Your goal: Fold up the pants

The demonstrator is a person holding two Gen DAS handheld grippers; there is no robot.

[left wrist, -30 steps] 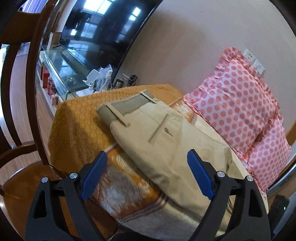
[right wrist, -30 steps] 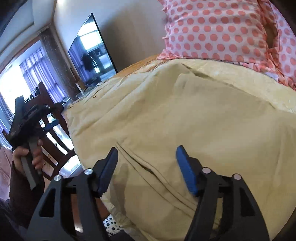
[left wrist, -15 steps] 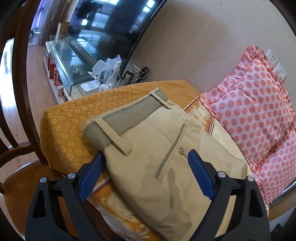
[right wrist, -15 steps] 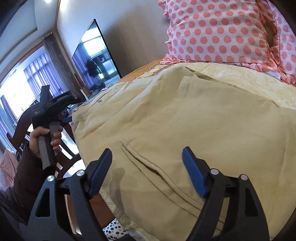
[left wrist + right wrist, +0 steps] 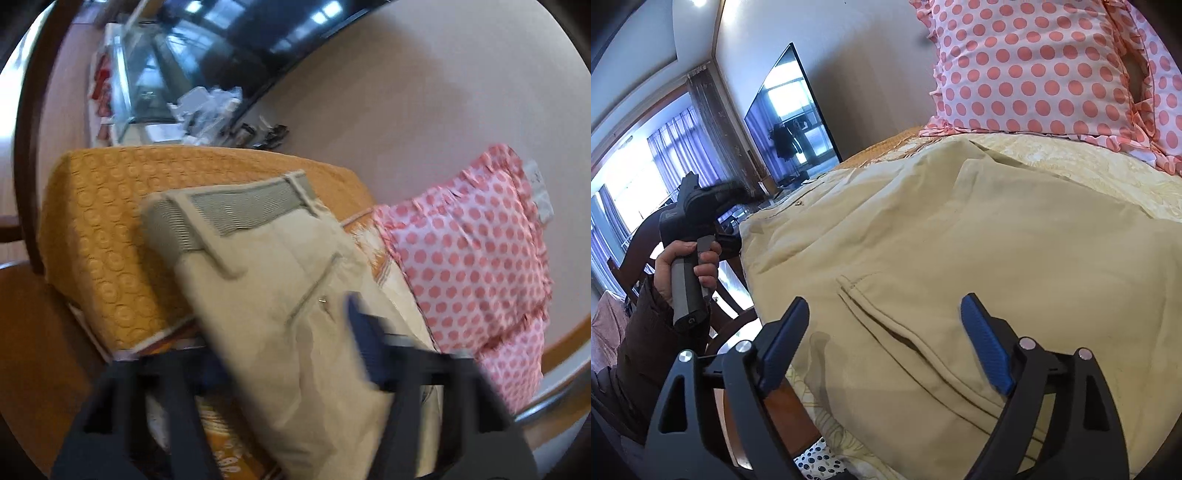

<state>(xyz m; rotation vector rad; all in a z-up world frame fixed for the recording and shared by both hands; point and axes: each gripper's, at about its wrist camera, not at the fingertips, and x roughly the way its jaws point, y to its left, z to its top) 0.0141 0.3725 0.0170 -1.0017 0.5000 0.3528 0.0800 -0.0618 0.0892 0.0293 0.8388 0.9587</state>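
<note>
Beige pants lie on a sofa seat, waistband toward the orange-covered end. In the right wrist view the pants fill the middle, with a pocket seam between my fingers. My left gripper is blurred by motion, open, at the near edge of the pants by the back pocket; the cloth lies between its fingers. My right gripper is open, just above the cloth near its front edge. The left gripper shows in the right wrist view, held in a hand at the left.
A pink polka-dot pillow leans against the wall behind the pants, also in the right wrist view. An orange textured cover drapes the sofa end. A dark TV and glass stand lie beyond. A wooden chair stands at the left.
My left gripper has moved forward and right over the pants, now blurred, with the cloth between its fingers. My right gripper has edged closer to the pocket seam.
</note>
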